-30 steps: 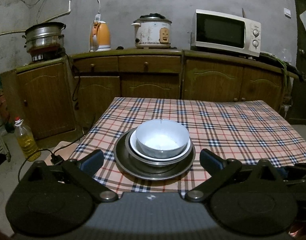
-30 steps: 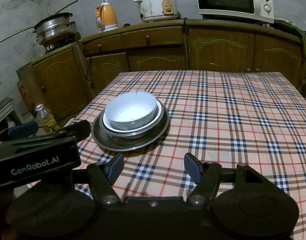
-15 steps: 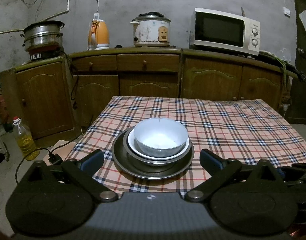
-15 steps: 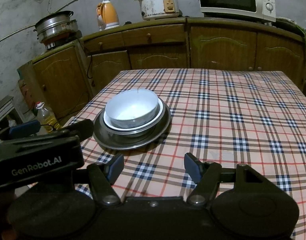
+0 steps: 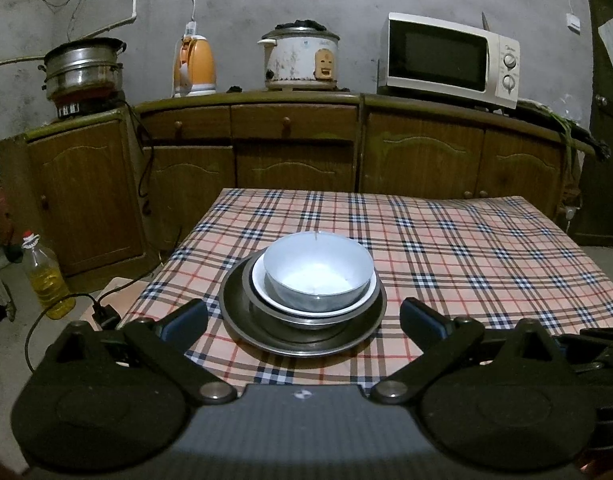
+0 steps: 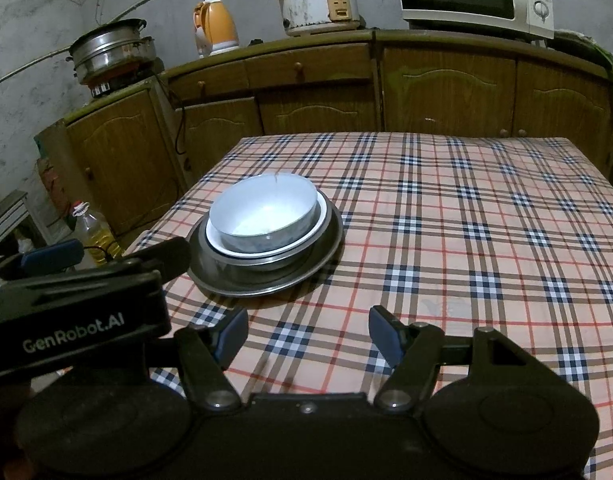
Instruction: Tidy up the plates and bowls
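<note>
A white bowl (image 5: pixel 317 272) sits on a white plate (image 5: pixel 266 294), inside a metal bowl (image 5: pixel 290 320), on a wide metal plate (image 5: pixel 242 320). The stack stands near the front left of the plaid table (image 5: pixel 466 248). It also shows in the right wrist view: white bowl (image 6: pixel 262 216), metal plate (image 6: pixel 326 256). My left gripper (image 5: pixel 304 320) is open and empty, just in front of the stack. My right gripper (image 6: pixel 308 334) is open and empty, to the right of and nearer than the stack. The left gripper's body (image 6: pixel 74 312) shows in the right wrist view.
Wooden cabinets (image 5: pixel 298 148) run behind the table with a steel pot (image 5: pixel 82 68), orange kettle (image 5: pixel 196 66), rice cooker (image 5: pixel 300 58) and microwave (image 5: pixel 450 60) on top. An oil bottle (image 5: pixel 46 276) and a cable (image 5: pixel 106 308) are on the floor at the left.
Both grippers have drawn back and risen slightly from the stack. The dishes have not moved. Both stay open.
</note>
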